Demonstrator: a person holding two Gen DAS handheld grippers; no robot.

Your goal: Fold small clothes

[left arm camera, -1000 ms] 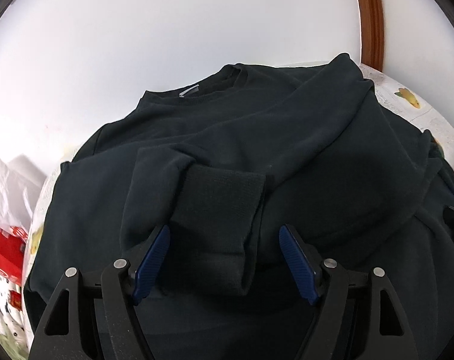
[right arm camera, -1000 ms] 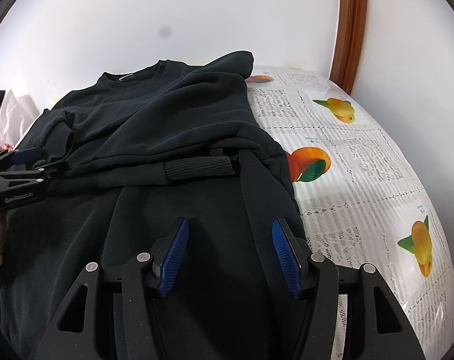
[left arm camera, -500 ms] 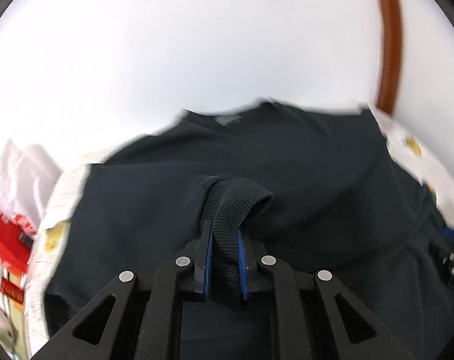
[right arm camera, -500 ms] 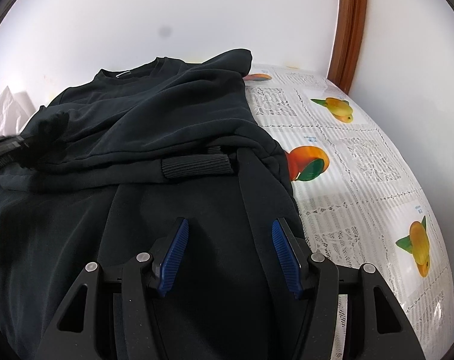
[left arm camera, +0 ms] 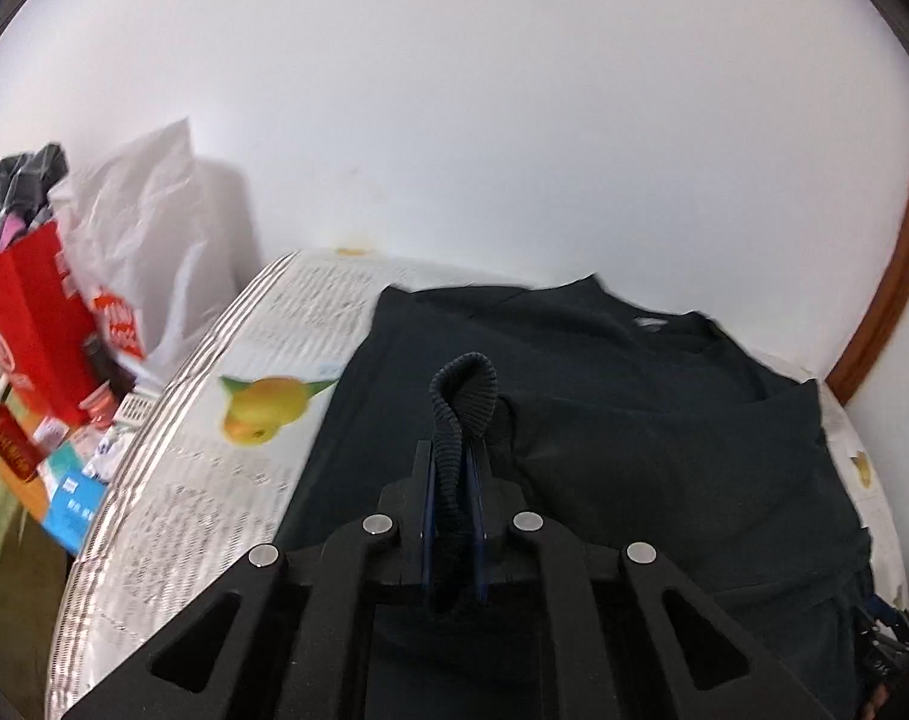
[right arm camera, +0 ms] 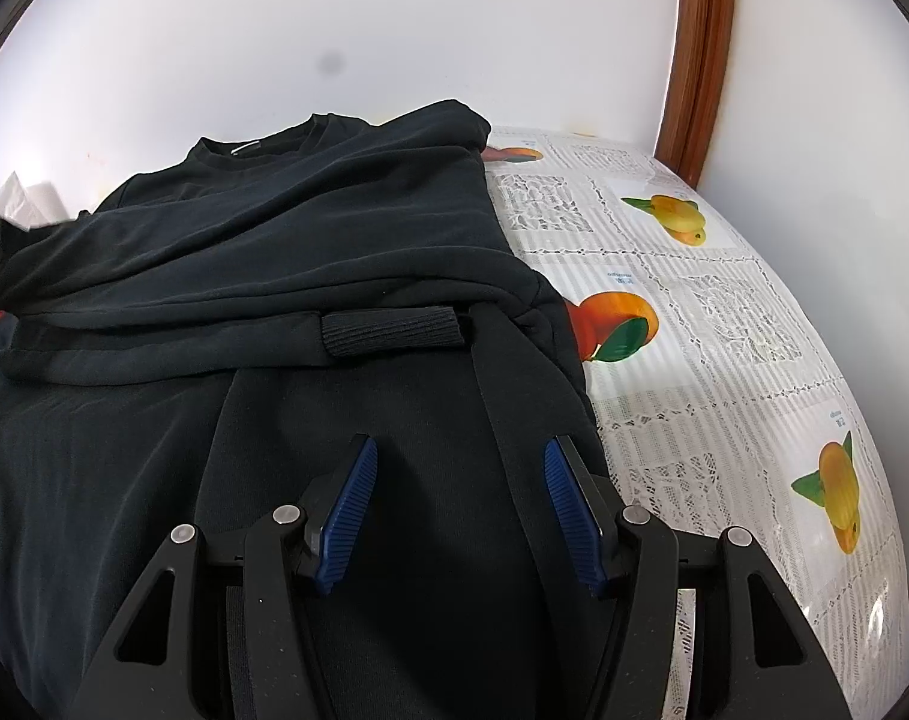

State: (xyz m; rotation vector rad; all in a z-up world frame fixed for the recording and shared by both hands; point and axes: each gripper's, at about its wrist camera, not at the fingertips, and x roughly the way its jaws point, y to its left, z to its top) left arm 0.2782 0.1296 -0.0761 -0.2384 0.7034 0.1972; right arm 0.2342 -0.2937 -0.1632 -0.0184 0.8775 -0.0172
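A dark sweatshirt (left arm camera: 664, 456) lies on the fruit-print tablecloth (left arm camera: 232, 468), collar toward the wall. My left gripper (left arm camera: 452, 474) is shut on a ribbed sleeve cuff (left arm camera: 463, 396) and holds it raised over the sweatshirt's left side. In the right wrist view the sweatshirt (right arm camera: 274, 276) has both sleeves folded across the body, and the other ribbed cuff (right arm camera: 391, 331) lies flat in the middle. My right gripper (right arm camera: 456, 492) is open and empty, just above the lower part of the sweatshirt.
A red paper bag (left arm camera: 34, 324) and a white plastic bag (left arm camera: 148, 240) stand left of the table, with small boxes below. A wooden frame (right arm camera: 697, 60) runs up the wall at the back right. Bare tablecloth (right arm camera: 724, 330) lies right of the sweatshirt.
My left gripper closed on the sleeve cuff, lifted it and swung it toward the sweatshirt's left edge. My right gripper stayed open in place.
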